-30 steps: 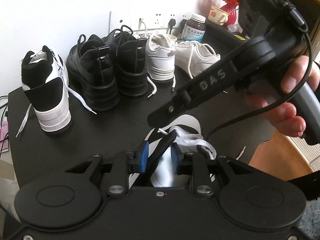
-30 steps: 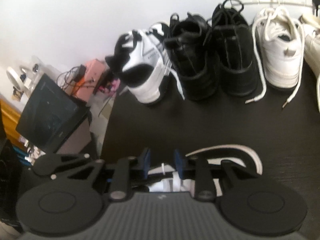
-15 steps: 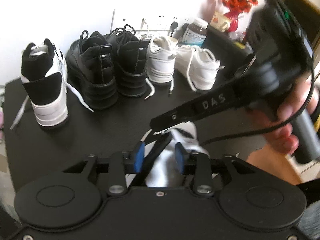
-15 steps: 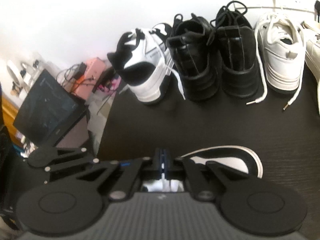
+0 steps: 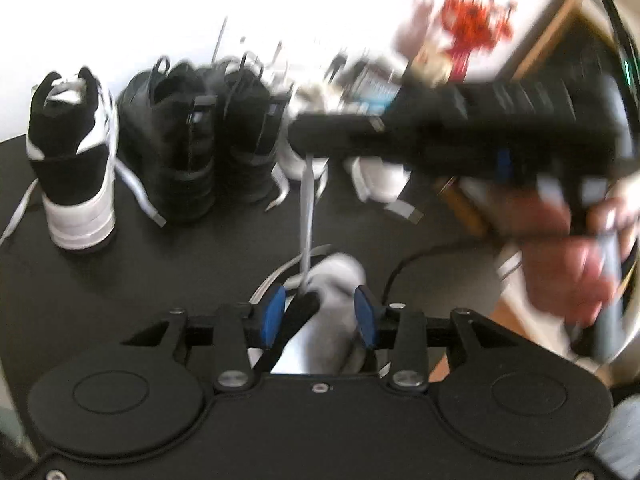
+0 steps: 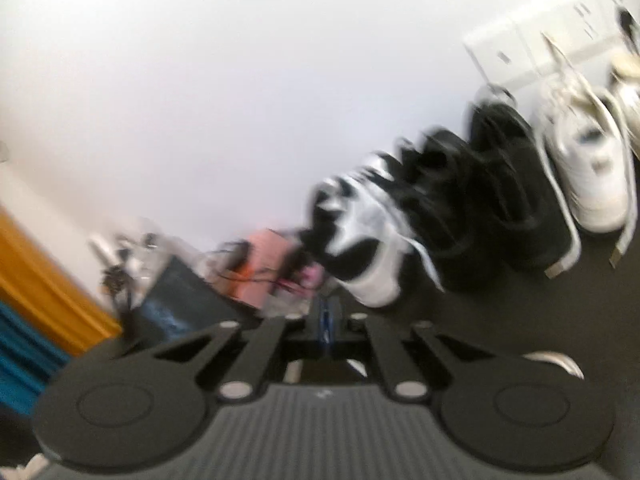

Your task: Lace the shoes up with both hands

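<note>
The flat white shoelace [image 5: 307, 216], soft and limp, runs taut from the white sneaker [image 5: 332, 284] on the black tabletop [image 5: 120, 280] to the right gripper [image 5: 304, 136], clamped on it; the left gripper [image 5: 318, 312] straddles the shoe partly open; grip near the lace's stiffer tip

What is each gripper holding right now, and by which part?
The right gripper pinches the white lace near its upper end. The left gripper holds nothing.

- I see five shoes [image 5: 76, 168] in a row at the back of the table [image 5: 192, 264].
- One shoe [image 5: 332, 280] lies near me, in front of them.
- Its lace [image 5: 307, 208] runs up to my right gripper [image 5: 304, 140].
</note>
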Demonstrator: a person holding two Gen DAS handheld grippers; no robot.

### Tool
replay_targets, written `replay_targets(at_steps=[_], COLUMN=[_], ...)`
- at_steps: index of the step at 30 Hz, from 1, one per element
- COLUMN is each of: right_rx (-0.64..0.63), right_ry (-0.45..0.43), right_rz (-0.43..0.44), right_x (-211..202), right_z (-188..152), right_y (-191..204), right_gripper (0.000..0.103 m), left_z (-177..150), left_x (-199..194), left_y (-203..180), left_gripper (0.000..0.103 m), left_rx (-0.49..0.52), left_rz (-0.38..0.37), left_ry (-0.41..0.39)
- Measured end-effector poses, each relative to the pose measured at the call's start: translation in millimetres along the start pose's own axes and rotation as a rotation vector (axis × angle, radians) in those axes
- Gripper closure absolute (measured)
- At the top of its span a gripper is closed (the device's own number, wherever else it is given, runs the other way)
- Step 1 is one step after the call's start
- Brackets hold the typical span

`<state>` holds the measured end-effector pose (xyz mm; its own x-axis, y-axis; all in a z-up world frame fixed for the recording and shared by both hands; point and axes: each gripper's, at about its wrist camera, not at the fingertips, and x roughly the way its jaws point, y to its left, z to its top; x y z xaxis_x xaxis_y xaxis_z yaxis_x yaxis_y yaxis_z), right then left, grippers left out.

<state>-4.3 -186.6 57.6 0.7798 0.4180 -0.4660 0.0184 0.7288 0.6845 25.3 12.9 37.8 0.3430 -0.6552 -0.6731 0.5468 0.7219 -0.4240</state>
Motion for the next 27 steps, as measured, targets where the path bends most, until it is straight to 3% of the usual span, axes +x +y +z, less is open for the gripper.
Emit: replay_targets(at_steps=[4,7,11,14,18,25,26,27], right_rx=[-0.019,-0.038,-0.041,-0.042,-0.110,-0.270,-0.255,-0.240], right_ry=[-0.042,-0.044,-0.091,-0.147,-0.101,0.062,0.063,0.065], right_rz=[0.090,0.109,0.036,-0.032,-0.136,-0.172,-0.156,-0.141], right_x=[-13.5,-18.7,-34.3,-51.4,-53.6,-10.1,-6.1,-2.1], right_z=[-0.3,-4.3,-9.9,-13.5,-20.6,-47.5,-46.1,-44.7], right_y=[10.8,13.9,8.6,-2.4,-14.2,-4.8,-6.1,-7.5], right_gripper=[0.100,0.101,0.094,0.058,0.058,0.059,0.062,0.082], left_z=[13.5,15.2,14.6,16.3,25.9,38.8,38.5,37.6], left_x=[5.7,15.2,9.7,1.7,-11.8,-31.9,-33.6,-35.2], left_y=[-1.2,-1.1,-5.1,-5.5,-2.9,-16.1,-17.6,-18.6], left_gripper=[0.068,0.099,0.102,0.102,0.102,0.102,0.102,0.102], left_rx=[-0.016,-0.056,-0.067,-0.075,-0.108,-0.098,-0.097,-0.097], left_rz=[0.037,0.033,0.058,0.083,0.081,0.029,0.026,0.024], left_ry=[-0.025,-0.022,-0.055,-0.089,-0.153,-0.219,-0.221,-0.222])
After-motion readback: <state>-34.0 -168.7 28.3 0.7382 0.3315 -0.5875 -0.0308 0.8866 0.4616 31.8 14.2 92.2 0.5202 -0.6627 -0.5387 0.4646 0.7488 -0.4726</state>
